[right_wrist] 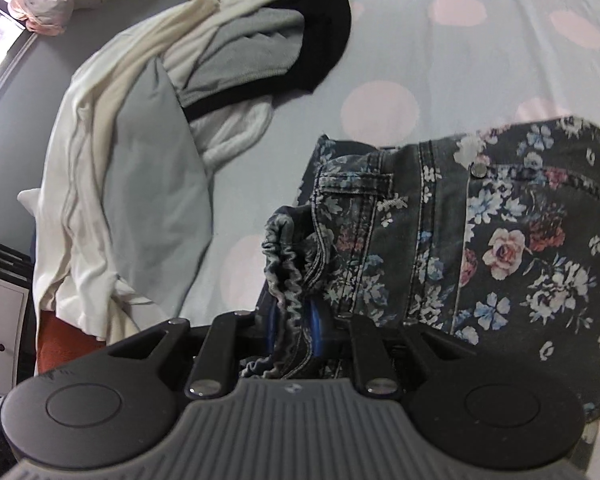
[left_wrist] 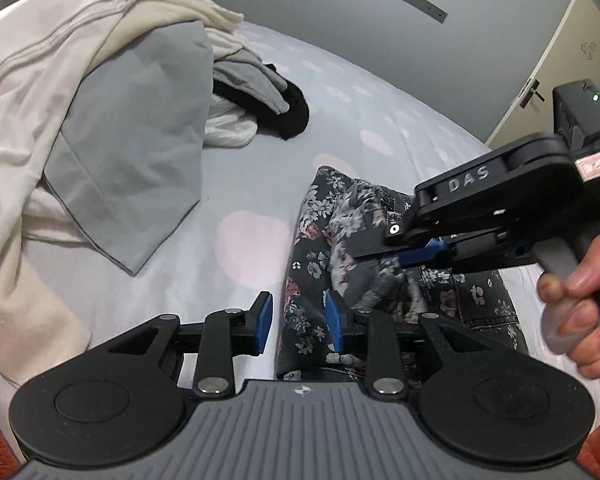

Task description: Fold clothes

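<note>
- Two grippers at floral denim garment (left_wrist: 312,240), lying on polka-dot bedsheet (left_wrist: 340,120).
- Left gripper (left_wrist: 298,322): jaws apart, garment edge between pads, not pinched.
- Right gripper (right_wrist: 294,328): clamped on elastic waistband (right_wrist: 280,264).
- Unfolded clothes pile (left_wrist: 100,80) at ten o'clock.

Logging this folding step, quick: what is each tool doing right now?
Left tool: open, its pads either side of an edge of the floral denim garment, not pressing it.
Right tool: shut on the floral denim garment's elastic waistband.

clothes pile (left_wrist: 100,92) lies left of the jeans (left_wrist: 312,264), apparently apart, on bed (left_wrist: 240,176).
</note>
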A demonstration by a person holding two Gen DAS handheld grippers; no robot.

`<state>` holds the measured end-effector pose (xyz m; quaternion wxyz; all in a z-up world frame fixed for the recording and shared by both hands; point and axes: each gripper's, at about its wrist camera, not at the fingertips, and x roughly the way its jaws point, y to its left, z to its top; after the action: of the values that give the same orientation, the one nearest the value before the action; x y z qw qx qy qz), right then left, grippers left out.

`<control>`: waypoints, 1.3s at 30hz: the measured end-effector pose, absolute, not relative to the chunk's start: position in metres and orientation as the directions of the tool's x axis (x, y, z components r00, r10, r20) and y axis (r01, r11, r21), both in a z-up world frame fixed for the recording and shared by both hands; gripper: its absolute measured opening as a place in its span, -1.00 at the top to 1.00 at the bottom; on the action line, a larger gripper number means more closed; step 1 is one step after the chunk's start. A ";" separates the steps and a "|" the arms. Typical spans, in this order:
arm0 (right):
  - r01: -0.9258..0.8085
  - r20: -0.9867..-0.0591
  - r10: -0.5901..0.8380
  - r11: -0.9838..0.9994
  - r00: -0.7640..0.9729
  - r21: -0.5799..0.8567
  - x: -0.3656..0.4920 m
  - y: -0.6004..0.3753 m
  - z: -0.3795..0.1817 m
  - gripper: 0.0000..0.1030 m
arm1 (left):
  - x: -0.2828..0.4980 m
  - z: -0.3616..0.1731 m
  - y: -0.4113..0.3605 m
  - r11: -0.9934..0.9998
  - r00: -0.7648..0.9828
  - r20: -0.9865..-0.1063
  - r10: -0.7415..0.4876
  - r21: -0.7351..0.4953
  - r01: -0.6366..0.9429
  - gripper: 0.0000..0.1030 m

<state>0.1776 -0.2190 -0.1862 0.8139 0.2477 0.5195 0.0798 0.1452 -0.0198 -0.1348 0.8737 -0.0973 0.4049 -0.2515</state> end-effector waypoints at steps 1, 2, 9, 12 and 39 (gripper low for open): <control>0.133 -0.805 0.388 0.862 0.449 0.490 0.178 -0.220 -0.189 0.61 | 0.145 -0.135 -0.019 0.854 0.547 -0.656 -0.520 -0.379 0.358 0.50; 0.133 -0.801 0.393 0.858 0.451 0.496 0.177 -0.220 -0.190 0.60 | 0.145 -0.135 -0.018 0.852 0.549 -0.652 -0.523 -0.385 0.355 0.50; 0.057 -0.763 0.418 0.860 0.494 0.508 0.162 -0.223 -0.167 0.17 | 0.143 -0.126 -0.008 0.822 0.586 -0.580 -0.566 -0.456 0.342 0.50; 0.008 -0.730 0.408 0.870 0.549 0.492 0.144 -0.230 -0.147 0.05 | 0.141 -0.122 0.000 0.816 0.621 -0.543 -0.565 -0.480 0.322 0.50; -0.358 -0.748 0.297 0.930 0.594 0.085 0.060 -0.171 -0.182 -0.23 | 0.135 -0.122 -0.006 0.814 0.598 -0.561 -0.572 -0.474 0.334 0.50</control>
<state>0.0603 -0.1710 -0.1821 0.8919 -0.0371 0.4116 0.1838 0.1350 -0.0061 -0.1217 0.8791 -0.1624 0.3667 -0.2577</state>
